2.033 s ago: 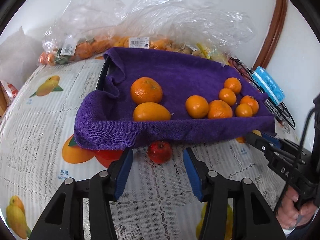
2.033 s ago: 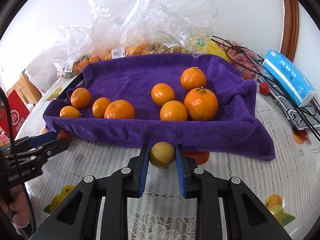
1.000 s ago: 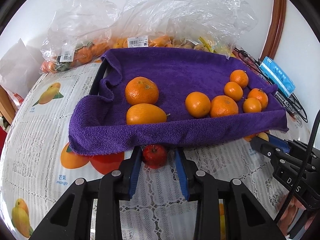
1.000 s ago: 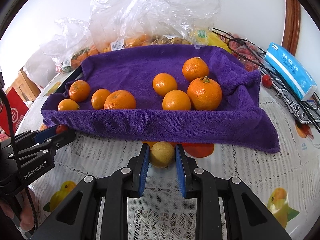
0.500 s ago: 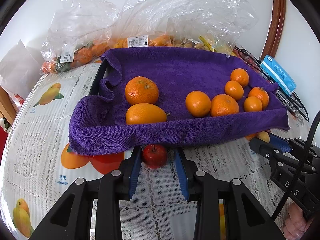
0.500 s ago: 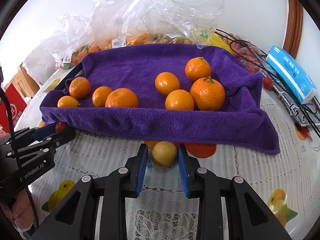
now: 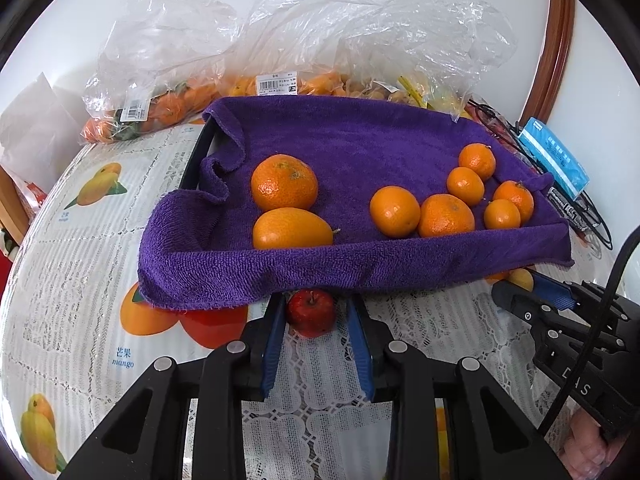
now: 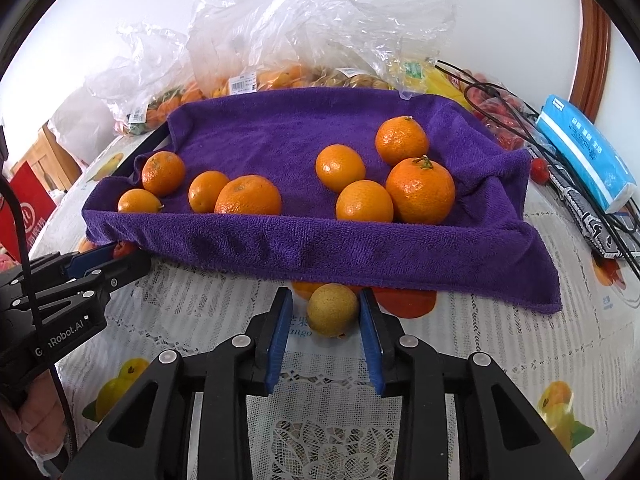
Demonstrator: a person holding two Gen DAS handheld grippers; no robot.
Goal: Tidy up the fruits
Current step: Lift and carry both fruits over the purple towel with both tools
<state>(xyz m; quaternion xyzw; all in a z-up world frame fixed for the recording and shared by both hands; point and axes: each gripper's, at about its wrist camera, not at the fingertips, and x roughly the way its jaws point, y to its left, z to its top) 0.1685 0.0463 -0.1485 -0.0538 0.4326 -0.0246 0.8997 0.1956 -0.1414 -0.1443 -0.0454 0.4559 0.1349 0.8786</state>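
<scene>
Just in front of the purple towel (image 8: 304, 248), which is draped over a tray and carries eight oranges (image 8: 420, 191), both remaining fruits sit on the lace tablecloth (image 7: 72, 260). A small red apple (image 7: 311, 312) lies between the blue pads of the left gripper (image 7: 316, 303), which stands slightly spread, with a sliver of gap on one side. The right gripper (image 8: 326, 300) brackets a round yellow fruit (image 8: 333, 310); its jaws have just been closing, yet one pad remains clear of it.
</scene>
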